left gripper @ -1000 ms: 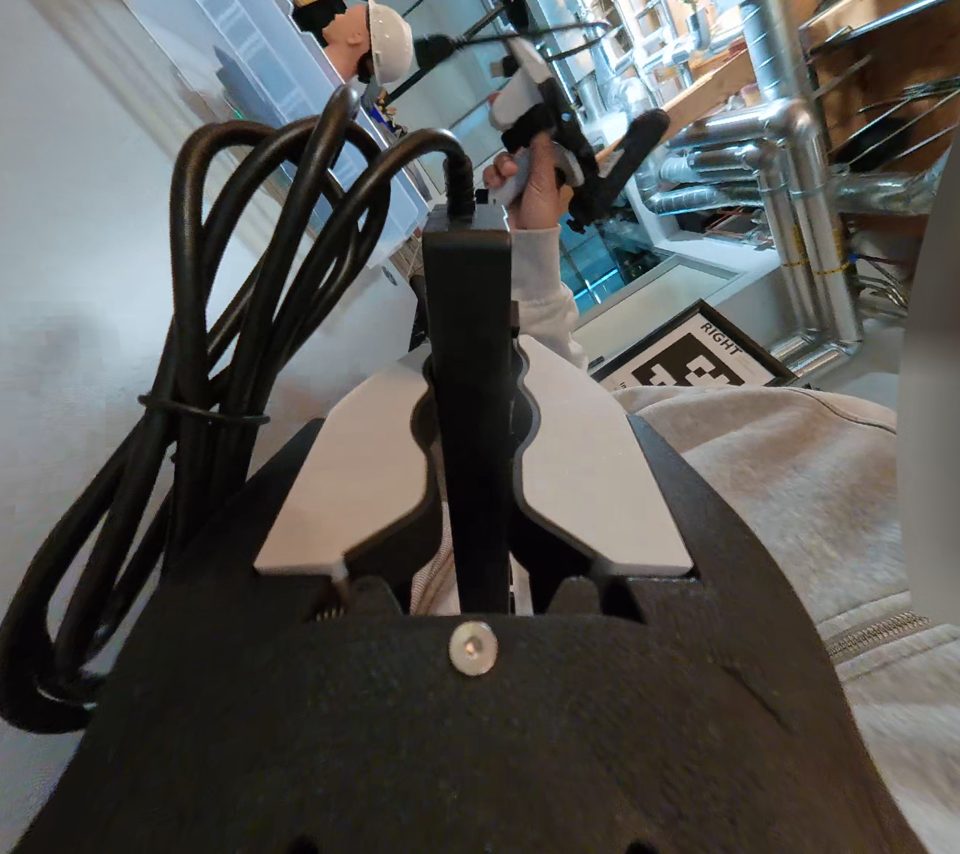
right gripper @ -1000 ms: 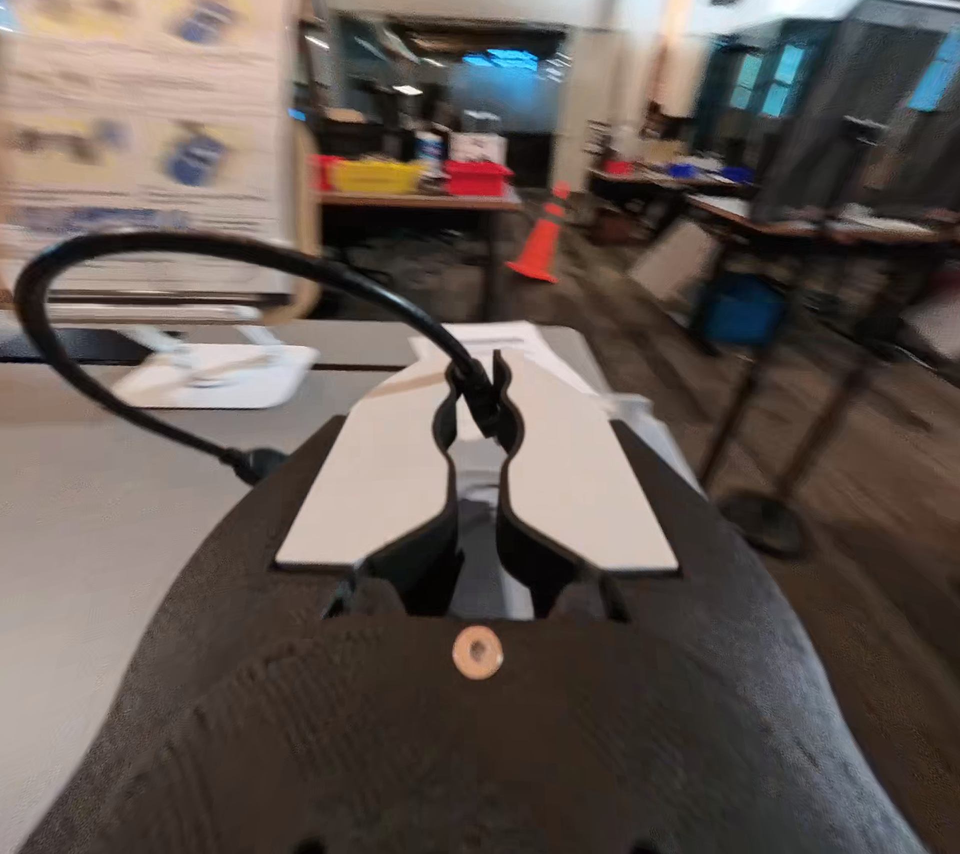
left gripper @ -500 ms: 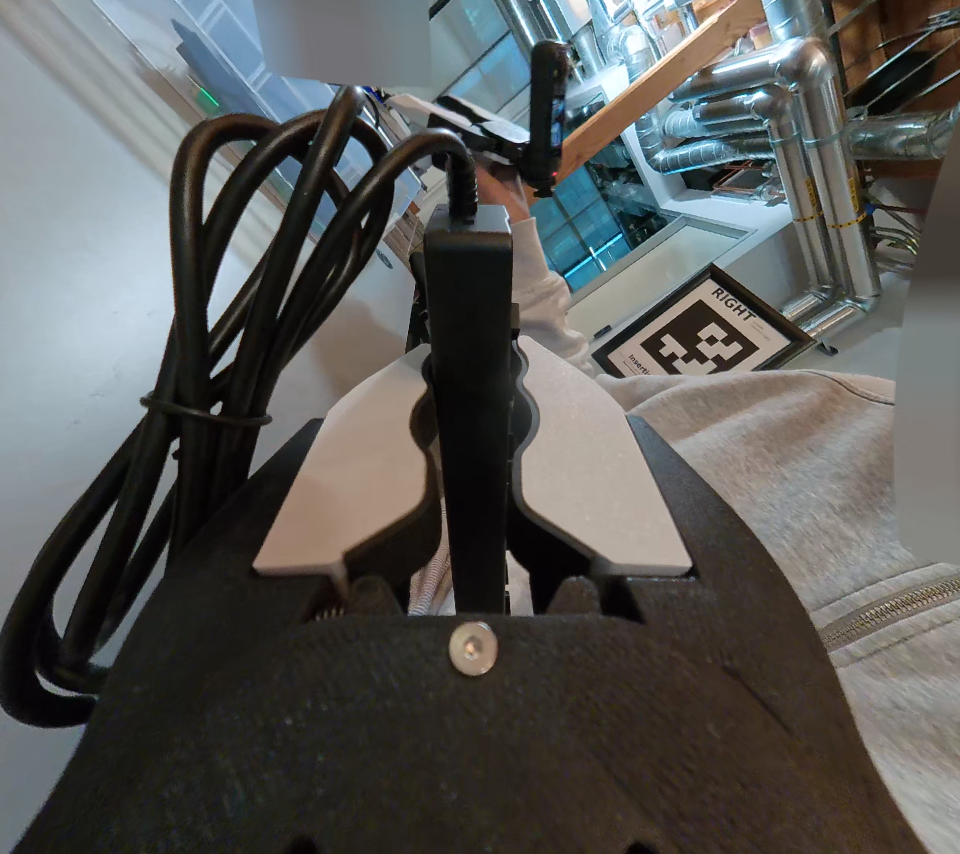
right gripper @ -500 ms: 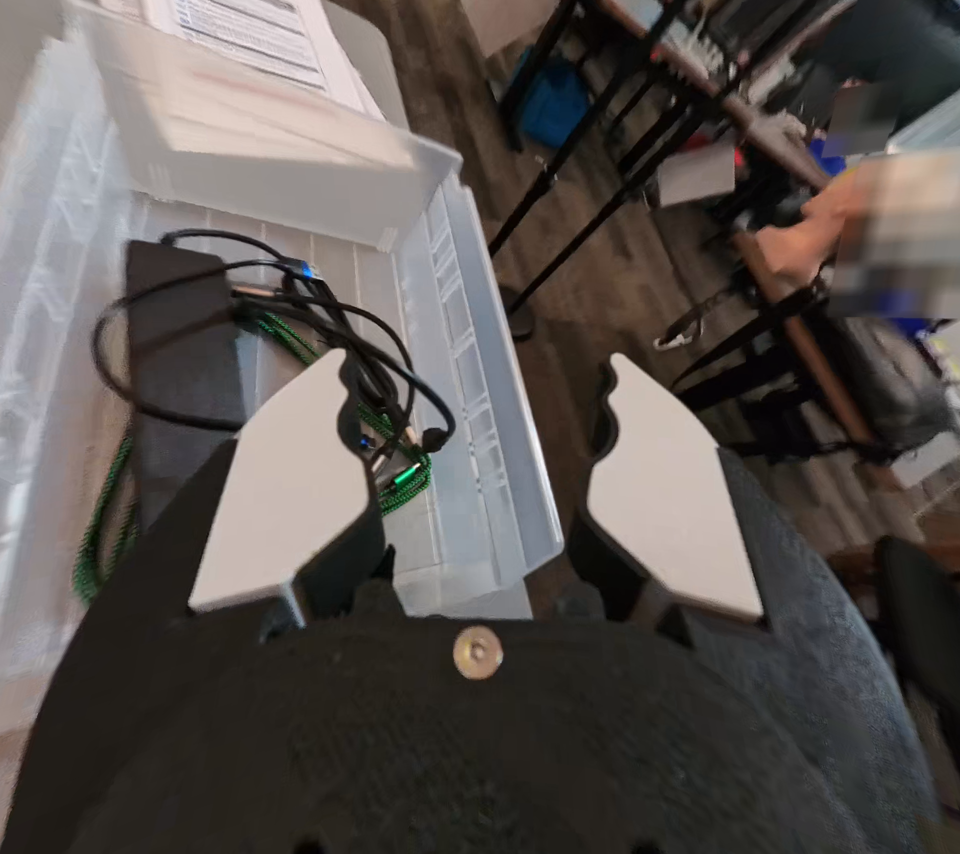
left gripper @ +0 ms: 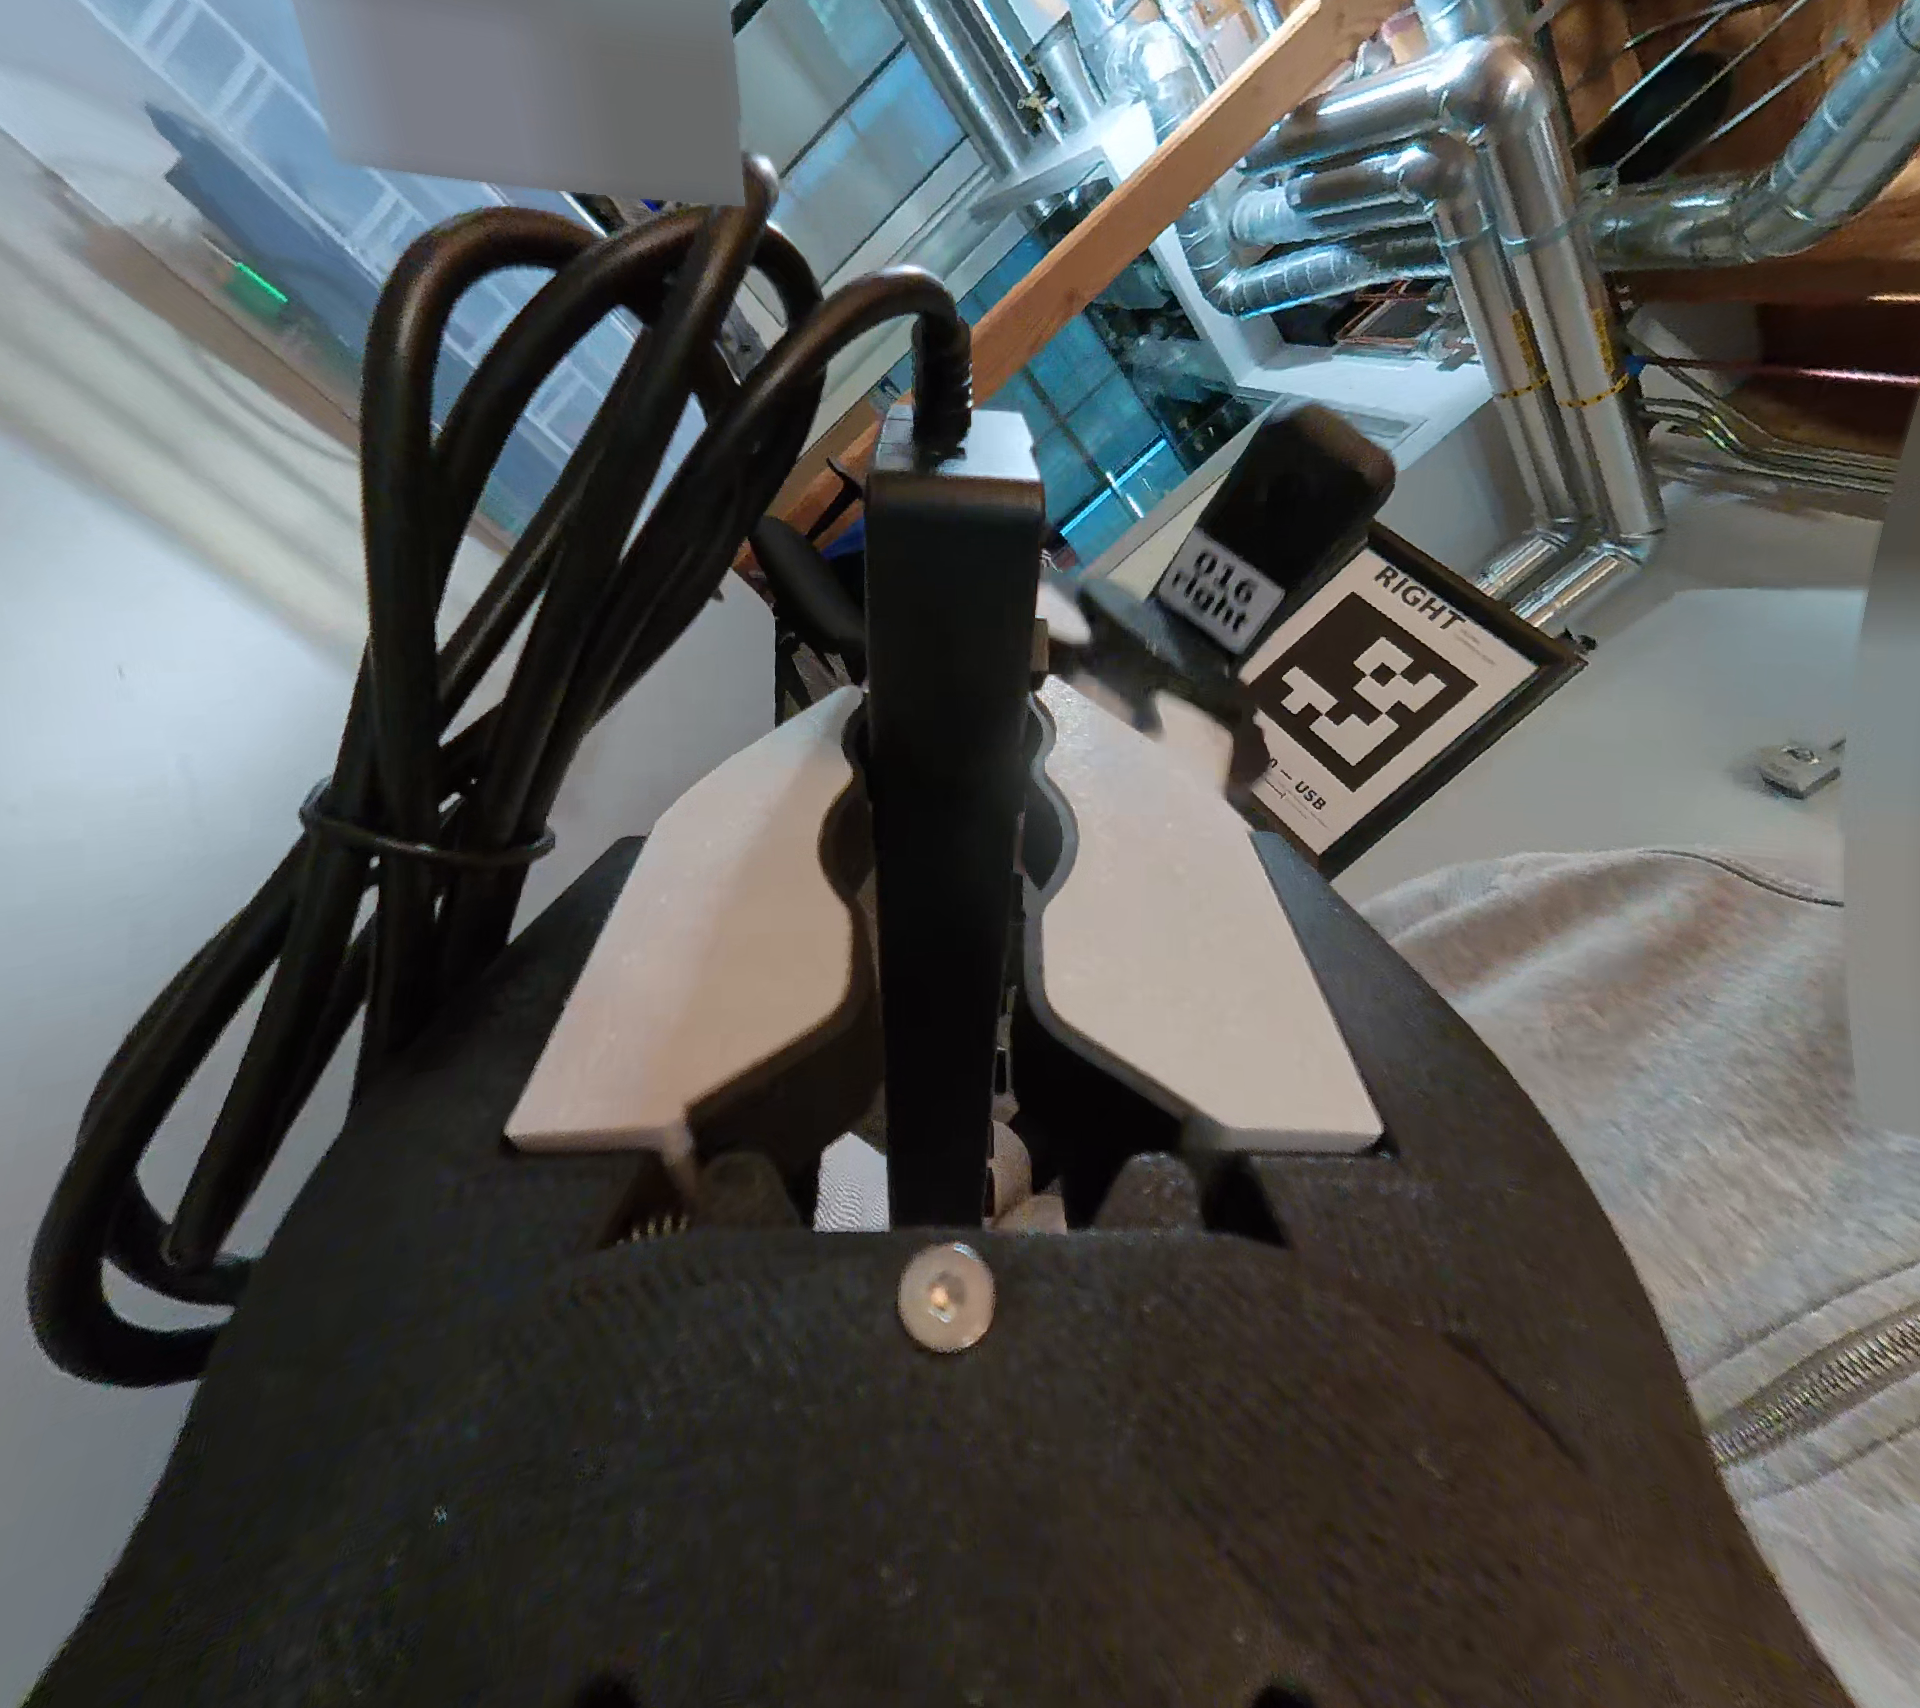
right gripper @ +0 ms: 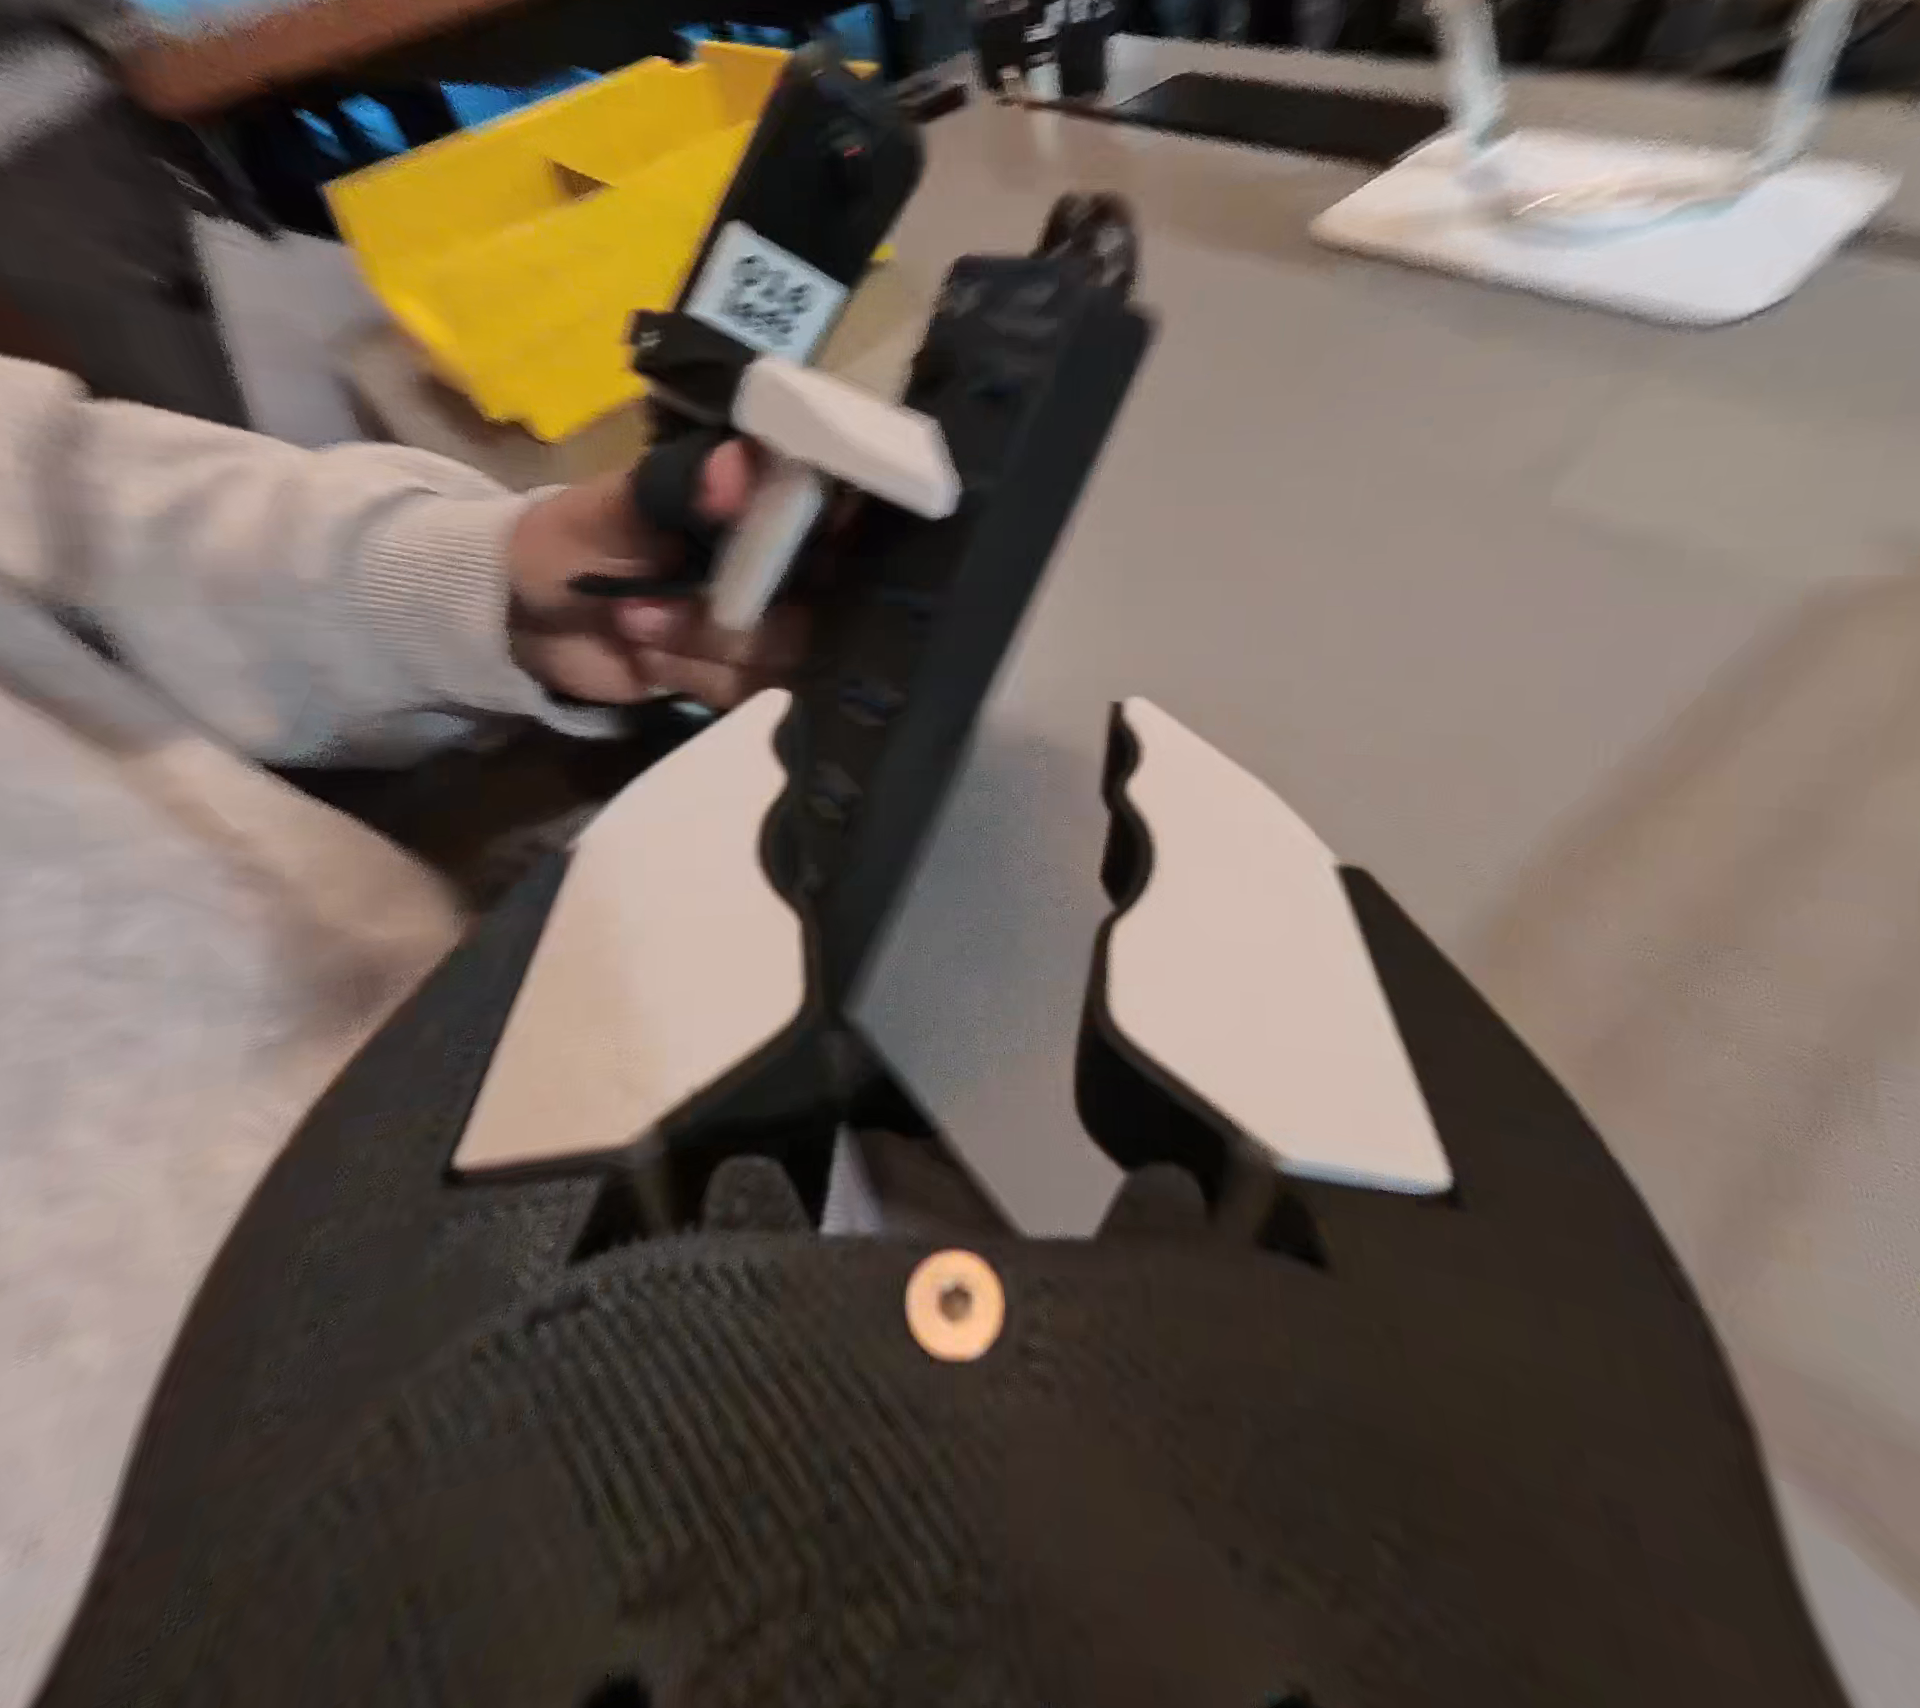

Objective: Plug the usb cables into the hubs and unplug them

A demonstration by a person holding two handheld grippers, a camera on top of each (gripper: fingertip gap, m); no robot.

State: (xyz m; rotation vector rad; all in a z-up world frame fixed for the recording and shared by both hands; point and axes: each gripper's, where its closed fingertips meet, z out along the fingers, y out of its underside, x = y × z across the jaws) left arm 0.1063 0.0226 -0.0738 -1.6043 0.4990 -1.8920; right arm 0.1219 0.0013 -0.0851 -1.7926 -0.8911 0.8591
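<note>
A pale grey surface (right gripper: 1455, 567) is seen in a workshop with silver ducts (left gripper: 1455, 131) overhead. The black hub (left gripper: 951, 827) is clamped upright between the closed fingers of the left gripper (left gripper: 948, 713), its bundled black cable (left gripper: 416, 723) hanging alongside. The right gripper (right gripper: 945, 733) is held with fingers spread, empty, beside the hub.
</note>
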